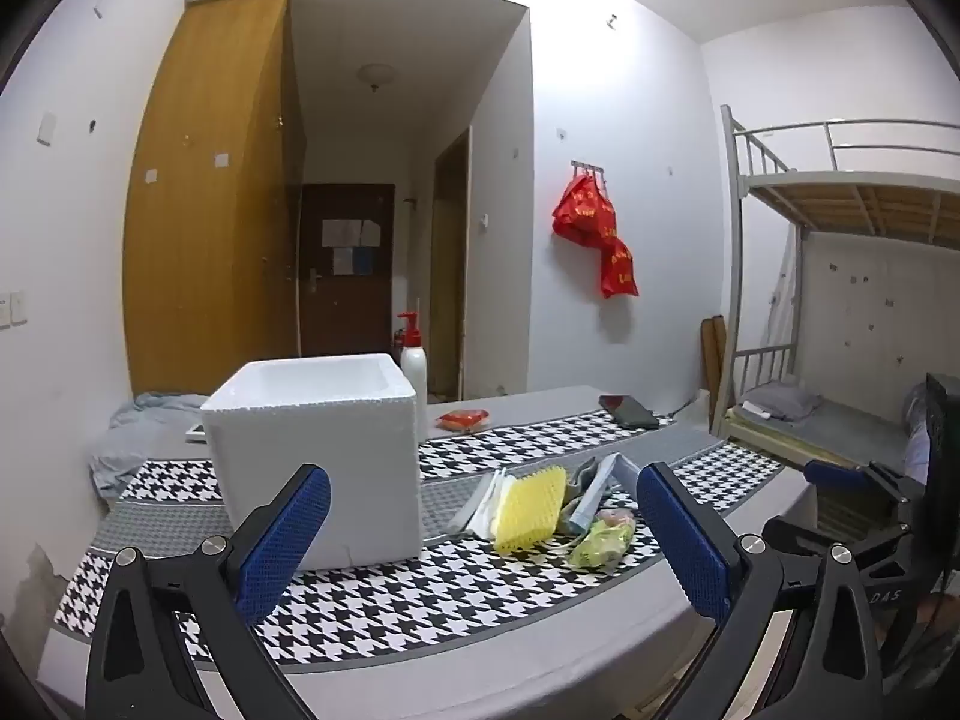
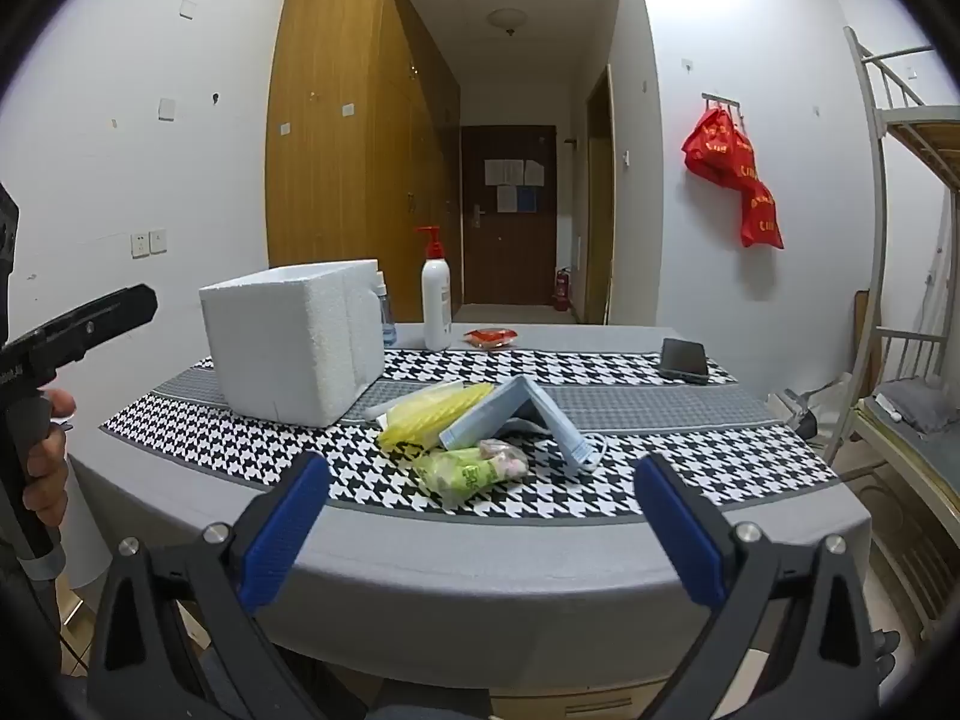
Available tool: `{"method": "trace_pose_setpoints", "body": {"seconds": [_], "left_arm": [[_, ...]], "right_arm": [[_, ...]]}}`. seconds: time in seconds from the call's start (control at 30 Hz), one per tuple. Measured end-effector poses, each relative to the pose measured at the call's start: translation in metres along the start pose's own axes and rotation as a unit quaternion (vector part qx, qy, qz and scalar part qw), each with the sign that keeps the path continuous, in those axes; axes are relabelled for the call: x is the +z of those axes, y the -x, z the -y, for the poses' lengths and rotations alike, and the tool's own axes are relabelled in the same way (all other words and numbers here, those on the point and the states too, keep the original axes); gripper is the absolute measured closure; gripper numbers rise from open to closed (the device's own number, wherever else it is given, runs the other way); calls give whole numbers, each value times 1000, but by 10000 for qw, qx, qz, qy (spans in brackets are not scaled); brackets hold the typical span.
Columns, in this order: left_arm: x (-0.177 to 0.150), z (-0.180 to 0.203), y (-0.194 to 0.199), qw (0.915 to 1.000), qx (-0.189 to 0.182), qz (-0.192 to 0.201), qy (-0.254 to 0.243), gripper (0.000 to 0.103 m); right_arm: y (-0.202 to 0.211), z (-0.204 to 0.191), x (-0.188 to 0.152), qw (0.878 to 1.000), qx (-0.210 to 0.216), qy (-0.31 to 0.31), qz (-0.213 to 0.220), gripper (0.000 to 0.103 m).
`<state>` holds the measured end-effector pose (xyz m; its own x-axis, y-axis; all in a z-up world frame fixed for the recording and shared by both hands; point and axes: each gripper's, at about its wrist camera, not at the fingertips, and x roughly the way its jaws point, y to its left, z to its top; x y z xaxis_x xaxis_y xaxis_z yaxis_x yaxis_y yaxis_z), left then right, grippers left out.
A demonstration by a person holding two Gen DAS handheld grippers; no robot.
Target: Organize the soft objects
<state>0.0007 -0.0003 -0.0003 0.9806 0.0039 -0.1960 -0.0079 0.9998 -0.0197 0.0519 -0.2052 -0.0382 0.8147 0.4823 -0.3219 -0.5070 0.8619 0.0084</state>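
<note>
A white foam box (image 1: 312, 456) (image 2: 288, 342) stands on the grey table (image 2: 480, 564), which has a houndstooth cloth. To its right lies a small heap: a yellow nubbed pad (image 1: 531, 507) (image 2: 435, 408), a folded pale blue pack (image 1: 600, 489) (image 2: 516, 414) and a green packet (image 1: 603, 540) (image 2: 468, 471). My left gripper (image 1: 485, 474) hovers open in front of the box and the heap, with nothing between its fingers. My right gripper (image 2: 485, 462) is open over the table's near edge, short of the heap. The left gripper's finger (image 2: 102, 312) shows at the left edge, held by a hand (image 2: 45, 468).
A white pump bottle (image 2: 436, 300) with a red top, a small spray bottle (image 2: 387, 318), a red packet (image 2: 490, 336) and a dark phone (image 2: 684, 360) sit toward the table's far side. A bunk bed (image 1: 840, 192) stands to the right. Red bags (image 1: 594, 228) hang on the wall.
</note>
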Motion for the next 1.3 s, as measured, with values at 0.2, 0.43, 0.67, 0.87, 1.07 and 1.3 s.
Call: {"method": "trace_pose_setpoints", "body": {"seconds": [0.2,0.43,0.67,0.87,1.07,1.3], "left_arm": [[0,2,-1,9999,106,-64,69,1],[-5,-8,-7,9997,87,-103,209,1],[-4,-8,-4,9996,92,-92,234,1],[-4,-9,-3,9995,101,-105,290,1],[-3,-11,-3,9993,91,-114,333,1],[-1,-10,-3,9994,156,-91,311,1]], "right_arm": [[2,0,2,10000,-15,-20,42,1],[2,-4,4,10000,-4,49,21,1],[3,-4,6,10000,1,60,42,1],[4,-4,5,10000,-9,72,39,1],[3,-5,6,10000,-10,80,39,1],[3,-4,6,10000,-1,56,42,1]]}}
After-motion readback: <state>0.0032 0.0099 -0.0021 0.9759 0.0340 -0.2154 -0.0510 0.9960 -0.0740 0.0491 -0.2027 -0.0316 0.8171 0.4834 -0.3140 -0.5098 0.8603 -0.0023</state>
